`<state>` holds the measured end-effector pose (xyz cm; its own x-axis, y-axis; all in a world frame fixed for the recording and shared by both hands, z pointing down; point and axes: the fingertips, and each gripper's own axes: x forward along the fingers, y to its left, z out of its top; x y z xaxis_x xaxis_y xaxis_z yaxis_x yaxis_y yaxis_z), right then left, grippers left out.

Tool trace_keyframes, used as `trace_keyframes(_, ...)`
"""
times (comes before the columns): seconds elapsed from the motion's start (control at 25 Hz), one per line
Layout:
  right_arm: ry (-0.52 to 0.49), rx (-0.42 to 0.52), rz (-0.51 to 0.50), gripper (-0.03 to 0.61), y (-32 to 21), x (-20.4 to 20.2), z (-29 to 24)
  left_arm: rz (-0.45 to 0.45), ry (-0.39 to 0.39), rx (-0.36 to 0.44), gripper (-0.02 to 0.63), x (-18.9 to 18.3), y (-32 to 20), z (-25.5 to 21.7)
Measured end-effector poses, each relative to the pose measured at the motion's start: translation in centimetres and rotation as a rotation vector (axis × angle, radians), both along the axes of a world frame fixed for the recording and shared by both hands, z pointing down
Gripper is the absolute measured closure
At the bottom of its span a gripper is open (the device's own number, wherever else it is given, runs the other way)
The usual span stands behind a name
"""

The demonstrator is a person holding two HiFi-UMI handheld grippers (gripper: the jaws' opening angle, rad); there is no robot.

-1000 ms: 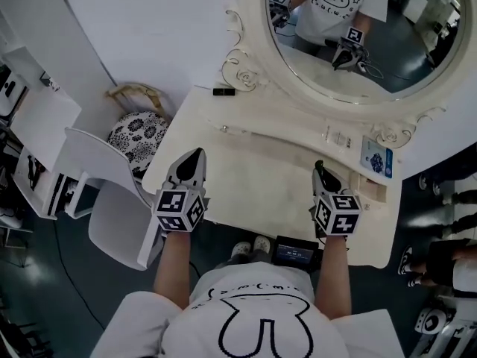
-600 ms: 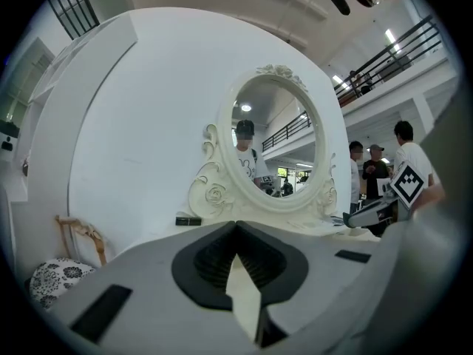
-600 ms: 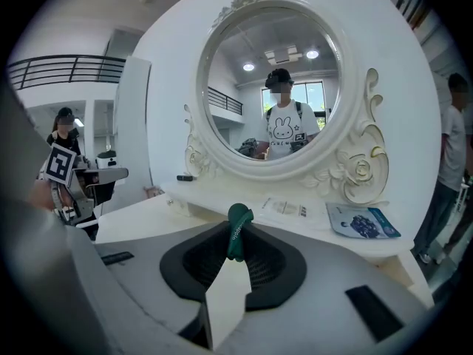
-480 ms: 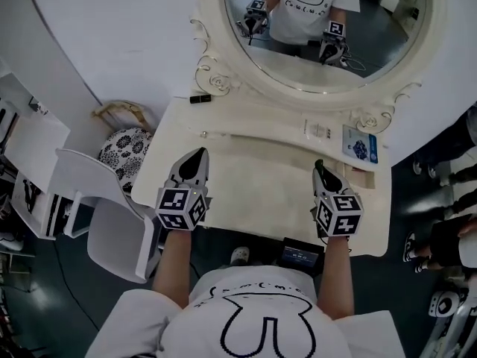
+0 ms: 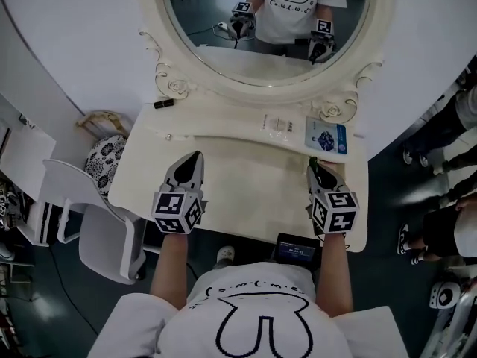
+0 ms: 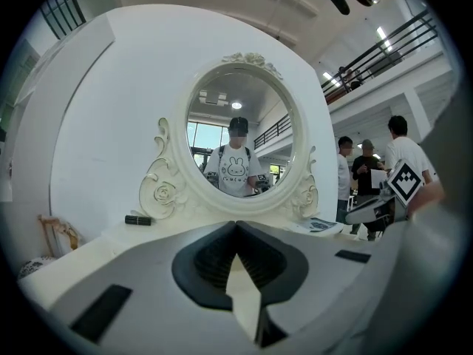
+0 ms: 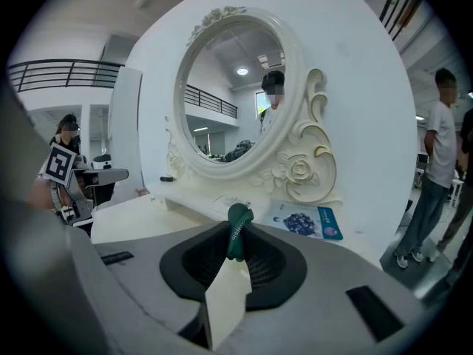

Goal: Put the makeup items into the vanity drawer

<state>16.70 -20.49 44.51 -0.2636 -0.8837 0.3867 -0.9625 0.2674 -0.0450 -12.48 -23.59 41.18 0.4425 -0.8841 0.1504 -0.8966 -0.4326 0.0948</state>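
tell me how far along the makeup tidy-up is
Done: nothing that shows; no open drawer is visible on the vanity. In hand: the right gripper is shut on a green tube; the left gripper is shut and empty. Left: the black stick, white packets and blue packet lie by the mirror, so nearly everything remains.

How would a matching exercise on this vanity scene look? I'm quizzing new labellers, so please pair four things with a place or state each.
Things:
1. left gripper
2. right gripper
3. black stick
4. blue packet

Places or states:
A. back right of the tabletop, below the mirror frame
B. shut on a green tube
C. back left of the tabletop, by the mirror frame
D. shut, holding nothing

Pairs: 1-D, 2-B, 3-C, 4-A
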Motion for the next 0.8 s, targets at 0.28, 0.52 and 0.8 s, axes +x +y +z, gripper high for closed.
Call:
trace_keyframes(0.28, -0.005, 0.001, 0.021, 0.509, 0.6, 5.5, 0.3, -0.008, -0.001, 0.003, 0.600, 4.5, 0.5, 0.2)
trace_keyframes(0.52, 0.001, 0.008, 0.024, 0.507, 0.4, 8.2, 0.4, -0.029, 0.002, -0.010, 0.600, 6.6, 0.7, 0.9)
trace_keyframes(0.8, 0.007, -0.057, -0.002, 0.489, -0.5, 8.8, 3.0, -0.048, -0.007, -0.040, 0.600, 7.6, 0.0, 2.4)
